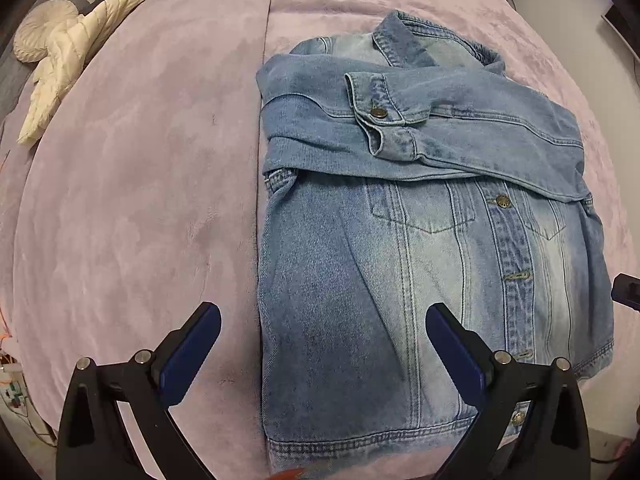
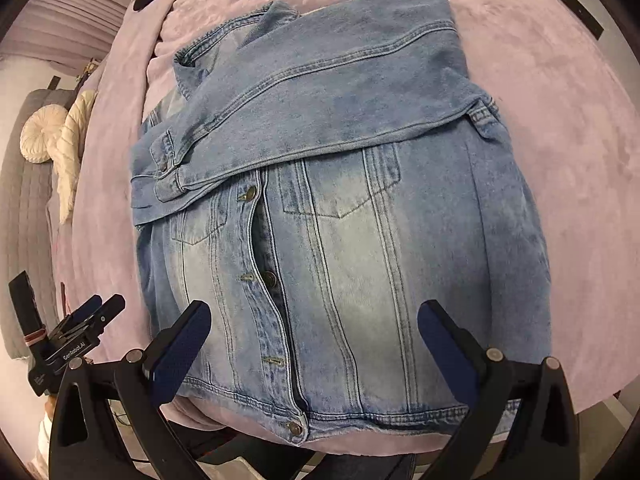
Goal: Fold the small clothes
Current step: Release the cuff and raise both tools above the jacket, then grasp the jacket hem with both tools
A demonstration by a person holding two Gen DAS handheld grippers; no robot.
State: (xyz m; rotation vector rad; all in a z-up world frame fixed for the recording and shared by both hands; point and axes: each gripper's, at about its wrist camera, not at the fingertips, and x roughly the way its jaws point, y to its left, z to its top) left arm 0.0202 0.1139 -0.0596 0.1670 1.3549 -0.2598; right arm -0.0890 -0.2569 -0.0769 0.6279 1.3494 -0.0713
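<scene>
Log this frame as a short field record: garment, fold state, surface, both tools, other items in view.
garment: denim jacket, front side up, collar at the far end
fold state: both sleeves folded across the chest, cuffs overlapping; bottom hem not yet folded up
surface: lilac plush blanket
left tool: open, empty, above the jacket's left side near the hem
right tool: open, empty, above the hem near the button placket
other items: cream puffer garment and round cream cushion at the far left
</scene>
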